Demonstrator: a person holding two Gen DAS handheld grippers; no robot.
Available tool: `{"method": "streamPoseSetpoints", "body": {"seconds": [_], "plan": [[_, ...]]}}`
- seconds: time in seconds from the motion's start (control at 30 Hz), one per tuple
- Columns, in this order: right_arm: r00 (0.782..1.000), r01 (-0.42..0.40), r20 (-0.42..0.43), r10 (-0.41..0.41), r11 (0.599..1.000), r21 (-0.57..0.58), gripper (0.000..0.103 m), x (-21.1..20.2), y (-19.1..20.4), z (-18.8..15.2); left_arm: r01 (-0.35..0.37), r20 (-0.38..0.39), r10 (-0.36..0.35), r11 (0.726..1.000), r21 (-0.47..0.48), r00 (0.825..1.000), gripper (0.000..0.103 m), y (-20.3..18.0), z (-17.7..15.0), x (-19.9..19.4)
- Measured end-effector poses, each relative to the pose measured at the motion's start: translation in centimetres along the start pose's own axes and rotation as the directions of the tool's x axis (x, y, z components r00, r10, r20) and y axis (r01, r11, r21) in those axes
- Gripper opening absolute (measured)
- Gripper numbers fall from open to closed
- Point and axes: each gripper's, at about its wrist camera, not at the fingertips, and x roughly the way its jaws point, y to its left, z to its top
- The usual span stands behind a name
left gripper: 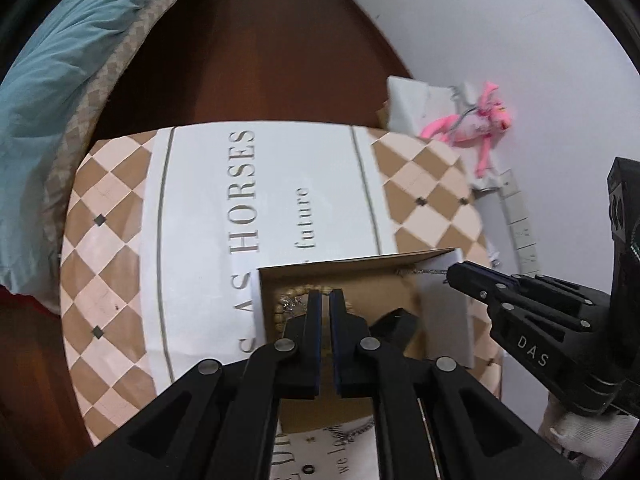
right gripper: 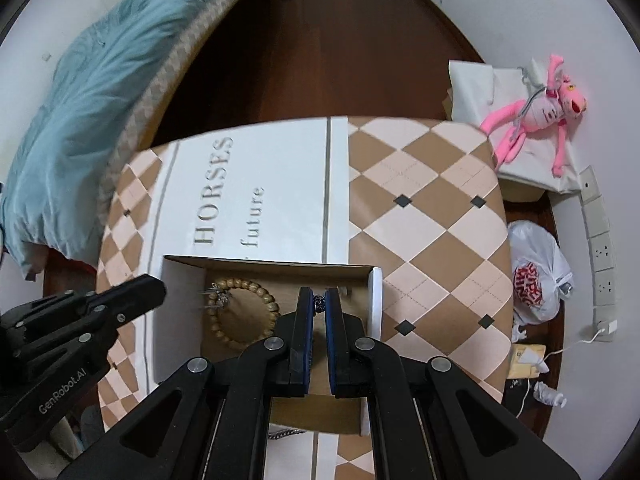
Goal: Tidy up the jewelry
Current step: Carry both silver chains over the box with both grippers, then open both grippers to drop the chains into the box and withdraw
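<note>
A shallow cardboard box [right gripper: 272, 263] with white outer walls lies on the checked tablecloth [right gripper: 420, 208]. Inside it rests a wooden bead bracelet [right gripper: 245, 283], with a small silver piece [right gripper: 218, 296] on its left side. My right gripper [right gripper: 319, 293] points down into the box's right half, shut on a thin silver chain [right gripper: 319, 304]. From the left wrist view, that chain [left gripper: 430, 272] trails from the right gripper [left gripper: 450, 276] along the box's far wall. My left gripper [left gripper: 326, 295] is shut above the bracelet [left gripper: 294, 291], with nothing seen between its fingers.
Another chain [right gripper: 286, 434] lies on the cloth just in front of the box. A bed with a teal blanket [right gripper: 100, 92] stands to the left. A pink plush toy [right gripper: 536, 116], a plastic bag [right gripper: 536, 272] and a power strip [right gripper: 600, 240] are on the right, by the wall.
</note>
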Motion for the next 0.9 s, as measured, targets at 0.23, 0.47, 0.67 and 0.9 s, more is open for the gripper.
{"method": "streamPoseSetpoints", "body": {"seconds": [0.23, 0.47, 0.67, 0.9], "plan": [[1.0, 0.014, -0.019, -0.013, 1.0, 0.019, 0.023, 0.6, -0.8, 0.0, -0.112, 0.025, 0.112, 0.993, -0.027, 0.993, 0.032, 0.8, 0.1, 0.0], [0.999, 0.03, 0.042, -0.031, 0.999, 0.016, 0.057, -1.4, -0.9, -1.6, -0.167, 0.094, 0.174, 0.983, -0.075, 0.98, 0.077, 2.2, -1.6, -0.7], [0.988, 0.14, 0.072, -0.139, 0.99, -0.01, 0.094, -1.7, -0.7, -4.5, -0.215, 0.117, 0.221, 0.975, -0.059, 0.968, 0.098, 1.8, -4.0, -0.9], [0.976, 0.201, 0.083, -0.2, 0.98, -0.005, 0.099, -1.6, -0.9, -7.7, -0.237, 0.141, 0.241, 0.97, -0.05, 0.96, 0.098, 0.7, -6.4, -1.3]]}}
